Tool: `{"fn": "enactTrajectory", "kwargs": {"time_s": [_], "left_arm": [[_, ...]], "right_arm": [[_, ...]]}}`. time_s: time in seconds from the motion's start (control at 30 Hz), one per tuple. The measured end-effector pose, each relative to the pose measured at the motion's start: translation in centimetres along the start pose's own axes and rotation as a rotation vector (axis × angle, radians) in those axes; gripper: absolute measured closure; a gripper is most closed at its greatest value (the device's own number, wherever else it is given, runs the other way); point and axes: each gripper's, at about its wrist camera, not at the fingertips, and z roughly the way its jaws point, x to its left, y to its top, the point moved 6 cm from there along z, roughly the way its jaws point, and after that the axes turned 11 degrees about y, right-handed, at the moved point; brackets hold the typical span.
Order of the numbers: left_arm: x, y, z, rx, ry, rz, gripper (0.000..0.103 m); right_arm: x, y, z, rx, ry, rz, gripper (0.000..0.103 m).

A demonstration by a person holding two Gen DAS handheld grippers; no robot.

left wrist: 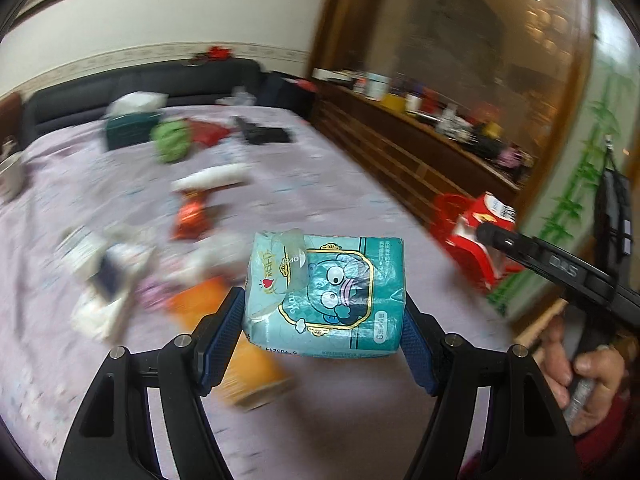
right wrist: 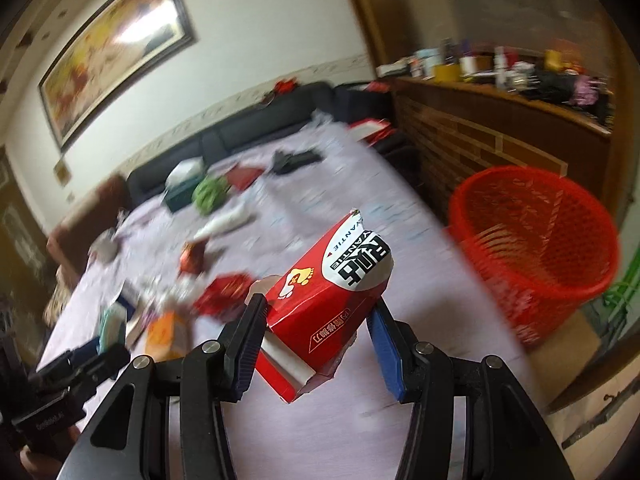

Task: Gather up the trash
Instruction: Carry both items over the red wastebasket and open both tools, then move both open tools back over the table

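My left gripper point(left wrist: 324, 314) is shut on a teal tissue pack point(left wrist: 326, 294) with a cartoon face and holds it above the bed. My right gripper point(right wrist: 318, 318) is shut on a red and white box point(right wrist: 326, 302) and holds it in the air, left of the red mesh trash basket point(right wrist: 532, 240). The basket stands on the floor at the bed's right side. In the left wrist view the right gripper point(left wrist: 486, 232) with its red box point(left wrist: 480, 216) shows at the right. More trash lies on the bed: an orange box point(left wrist: 240, 360), a red wrapper point(left wrist: 190, 216), white packets point(left wrist: 108, 280).
The purple bedsheet point(left wrist: 340, 184) has a green bag point(left wrist: 172, 140), a teal tissue box point(left wrist: 128, 128) and a black item point(left wrist: 264, 132) near the dark headboard point(left wrist: 160, 80). A wooden cabinet point(right wrist: 500, 128) with clutter runs along the right.
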Motion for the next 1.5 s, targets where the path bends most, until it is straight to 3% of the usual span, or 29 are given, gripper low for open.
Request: {"fn": "enactTrajectory", "kwargs": {"time_s": [0.27, 0.5, 0.7, 0.87, 1.03, 1.23, 1.5], "left_arm": [[-11.8, 4.1, 3.5, 0.063, -0.184, 0.119, 0.032], [-20.5, 5.6, 8.8, 0.117, -0.238, 0.205, 0.032], [-25.0, 6.5, 13.2, 0.136, -0.250, 0.251, 0.030], [-23.9, 5.9, 14.0, 0.176, -0.245, 0.223, 0.027], [-20.8, 5.6, 11.2, 0.134, -0.232, 0.196, 0.023], [-14.9, 3.7, 7.0, 0.103, -0.151, 0.174, 0.022], [-4.8, 0.2, 2.9, 0.113, -0.048, 0.047, 0.022]], "right_arm": [[-9.1, 5.5, -4.5, -0.092, -0.105, 0.106, 0.046], [-15.8, 8.5, -5.9, -0.116, -0.161, 0.184, 0.046], [-19.4, 10.0, -6.0, -0.116, -0.175, 0.226, 0.041], [-20.5, 10.9, -5.4, -0.112, -0.167, 0.230, 0.028], [-19.5, 10.3, -5.7, -0.124, -0.180, 0.207, 0.027], [-14.1, 8.2, -4.5, -0.082, -0.096, 0.149, 0.027], [-3.6, 3.8, 0.8, 0.063, 0.046, 0.020, 0.027]]}}
